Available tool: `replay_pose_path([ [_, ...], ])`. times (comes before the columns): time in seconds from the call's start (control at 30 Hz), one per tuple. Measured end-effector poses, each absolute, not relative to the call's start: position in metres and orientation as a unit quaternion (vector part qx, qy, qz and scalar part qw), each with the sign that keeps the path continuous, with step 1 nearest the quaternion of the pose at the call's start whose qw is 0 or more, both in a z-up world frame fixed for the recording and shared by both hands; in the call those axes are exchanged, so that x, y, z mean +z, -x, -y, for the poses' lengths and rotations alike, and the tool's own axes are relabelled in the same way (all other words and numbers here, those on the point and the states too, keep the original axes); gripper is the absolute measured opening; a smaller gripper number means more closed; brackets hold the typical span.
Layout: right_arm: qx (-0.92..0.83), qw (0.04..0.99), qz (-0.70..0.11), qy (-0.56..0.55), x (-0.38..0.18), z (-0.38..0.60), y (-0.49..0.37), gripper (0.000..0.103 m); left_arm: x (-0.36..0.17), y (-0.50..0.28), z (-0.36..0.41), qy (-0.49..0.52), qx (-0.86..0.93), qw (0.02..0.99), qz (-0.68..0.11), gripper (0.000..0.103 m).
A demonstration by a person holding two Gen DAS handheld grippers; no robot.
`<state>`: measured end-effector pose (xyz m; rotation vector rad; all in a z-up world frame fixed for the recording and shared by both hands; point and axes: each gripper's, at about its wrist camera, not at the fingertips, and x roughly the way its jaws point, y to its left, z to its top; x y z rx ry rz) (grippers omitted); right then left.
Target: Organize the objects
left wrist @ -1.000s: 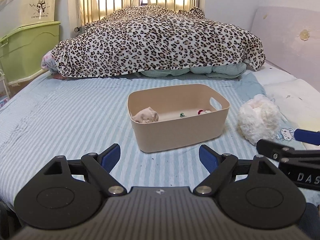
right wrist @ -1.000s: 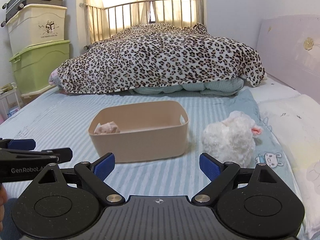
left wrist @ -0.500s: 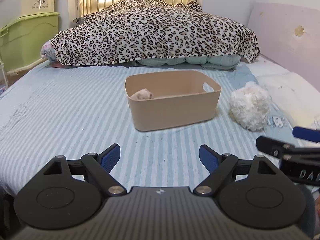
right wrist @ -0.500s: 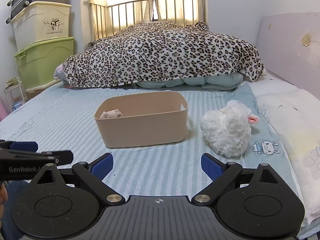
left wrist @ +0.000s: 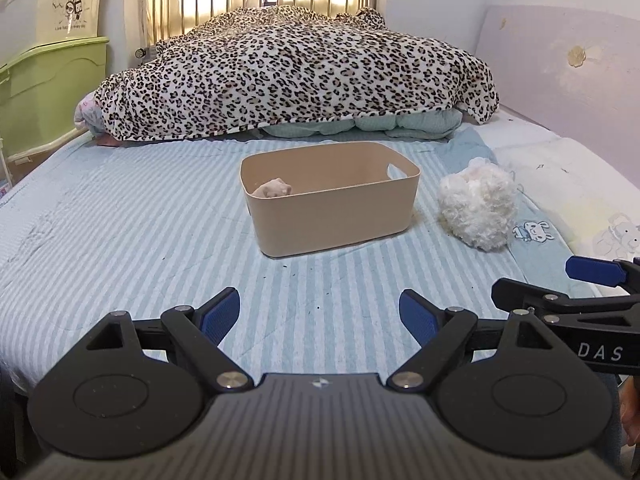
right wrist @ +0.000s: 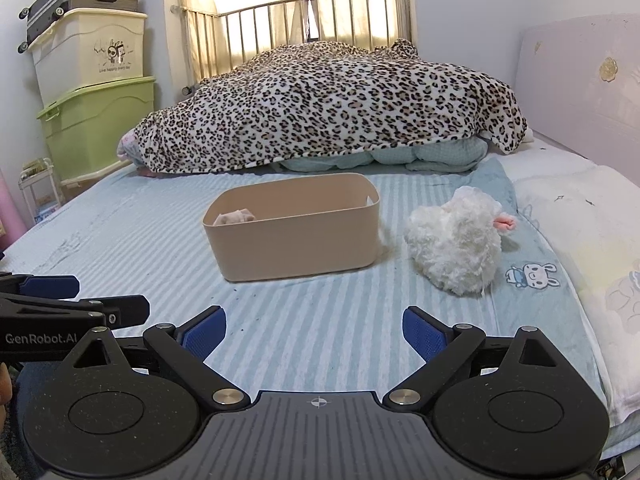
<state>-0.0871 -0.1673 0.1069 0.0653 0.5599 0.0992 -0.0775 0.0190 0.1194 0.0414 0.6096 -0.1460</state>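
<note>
My left gripper (left wrist: 319, 307) and right gripper (right wrist: 314, 326) are both released, empty, before the bin (left wrist: 340, 216) and plush (right wrist: 454, 250).

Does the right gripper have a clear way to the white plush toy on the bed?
Probably yes. The right gripper is open and empty, and only bare striped sheet lies between it and the white plush toy, which sits beside the beige bin.
</note>
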Motion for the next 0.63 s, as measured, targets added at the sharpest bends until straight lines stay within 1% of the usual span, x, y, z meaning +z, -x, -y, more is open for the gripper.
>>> replay_pose_path([
  [0.47,0.048,0.962,-0.269,-0.021,0.1125,0.1632,0.0927,0.097,0.1199,0.0805,-0.0217,-0.020,-0.078,0.948,-0.307,0.087],
  [0.53,0.044,0.961,-0.271,-0.023,0.1108,0.1635,0.0920,0.099,0.1190,0.0801,-0.0205,-0.021,-0.079,0.948,-0.308,0.088],
  [0.63,0.042,0.961,-0.274,-0.024,0.1087,0.1649,0.0910,0.099,0.1184,0.0797,-0.0201,-0.021,-0.080,0.948,-0.308,0.090],
])
